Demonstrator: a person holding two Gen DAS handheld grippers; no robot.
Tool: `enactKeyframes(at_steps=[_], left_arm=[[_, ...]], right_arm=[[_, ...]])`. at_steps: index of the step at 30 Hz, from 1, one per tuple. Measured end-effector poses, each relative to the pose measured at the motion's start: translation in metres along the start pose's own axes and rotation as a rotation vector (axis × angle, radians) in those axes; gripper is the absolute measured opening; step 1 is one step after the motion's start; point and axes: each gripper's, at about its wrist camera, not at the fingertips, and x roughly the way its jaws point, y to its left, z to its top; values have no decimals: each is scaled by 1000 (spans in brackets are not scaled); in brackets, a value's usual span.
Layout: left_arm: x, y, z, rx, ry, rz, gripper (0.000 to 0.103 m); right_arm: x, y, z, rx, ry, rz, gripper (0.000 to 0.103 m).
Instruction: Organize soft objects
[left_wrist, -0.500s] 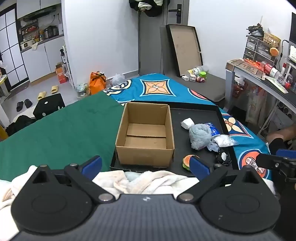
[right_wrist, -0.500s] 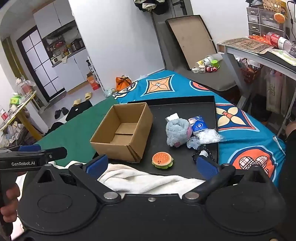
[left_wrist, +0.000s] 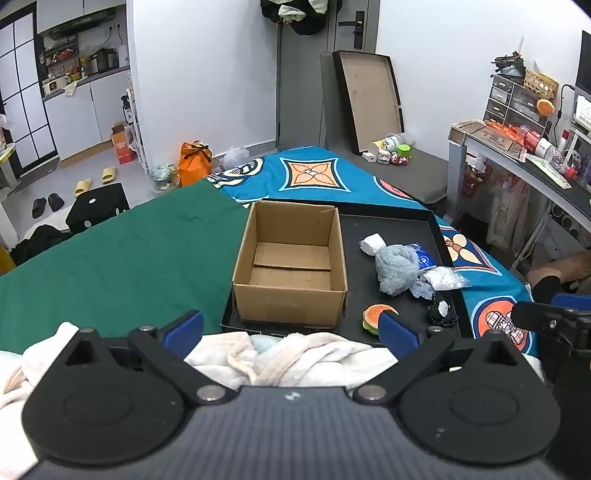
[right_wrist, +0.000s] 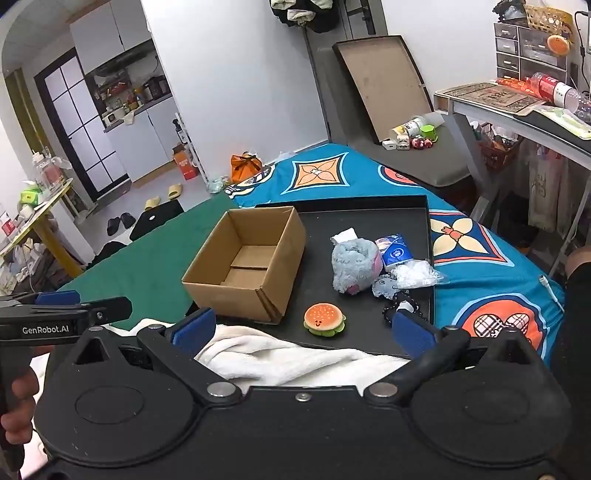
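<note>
Both grippers, left (left_wrist: 291, 326) and right (right_wrist: 301, 326), hang spread wide and empty. An empty cardboard box (left_wrist: 291, 273) waits beside the burger toy (right_wrist: 324, 319) and grey plush (right_wrist: 352, 266), likely to collect them.

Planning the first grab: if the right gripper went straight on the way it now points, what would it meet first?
Probably the hamburger toy on the black tray, just past the white blanket. The right gripper has open, empty jaws; depth is uncertain, so the blanket might come first.

A small lived-in home: a bed (left_wrist: 110, 266) fills the room, slippers (left_wrist: 96, 180) lie by the kitchen cupboards (left_wrist: 85, 110), clothes (left_wrist: 295, 14) hang on the door.
</note>
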Motion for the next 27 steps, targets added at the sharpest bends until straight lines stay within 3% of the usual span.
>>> enactKeyframes(at_steps=[27], left_arm=[[4, 8, -2, -6, 4, -1, 100]], right_arm=[[1, 2, -1, -6, 12, -17, 103]])
